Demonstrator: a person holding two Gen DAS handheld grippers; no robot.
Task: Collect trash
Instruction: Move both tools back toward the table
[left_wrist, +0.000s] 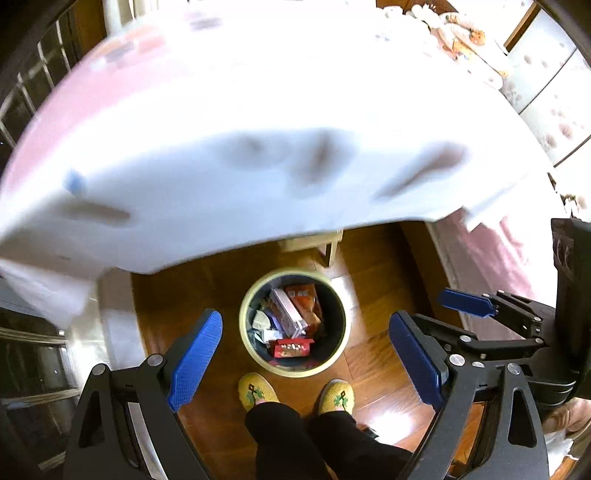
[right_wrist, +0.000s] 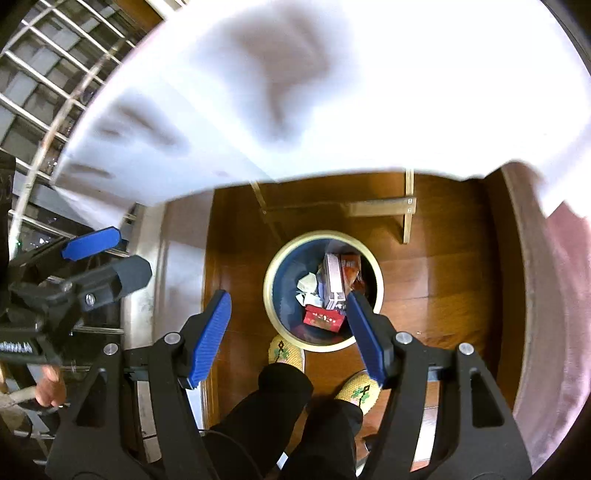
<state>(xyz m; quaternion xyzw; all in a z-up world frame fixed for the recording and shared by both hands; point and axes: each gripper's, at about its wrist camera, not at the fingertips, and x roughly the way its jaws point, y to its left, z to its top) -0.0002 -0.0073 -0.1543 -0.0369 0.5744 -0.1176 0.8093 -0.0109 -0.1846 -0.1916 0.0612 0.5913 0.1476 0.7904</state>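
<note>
Both grippers empty & spread wide. Left gripper (left_wrist: 306, 365) hangs w/ nothing btwn its blue pads; right gripper (right_wrist: 288, 336) same, jaws apart, no load.

Directly below both: trash bin (left_wrist: 334, 363) on the wood floor (left_wrist: 384, 280), just ahead of the person's yellow slippers (left_wrist: 255, 395). Inside the bin: a red box (right_wrist: 322, 318), a pale carton (right_wrist: 333, 277), an orange packet (left_wrist: 303, 300) & crumpled paper (right_wrist: 306, 283).

So some trash looks already collected. White-draped table (left_wrist: 258, 166) fills the top of both views, blurred; can't tell if more trash is left on it.
</note>
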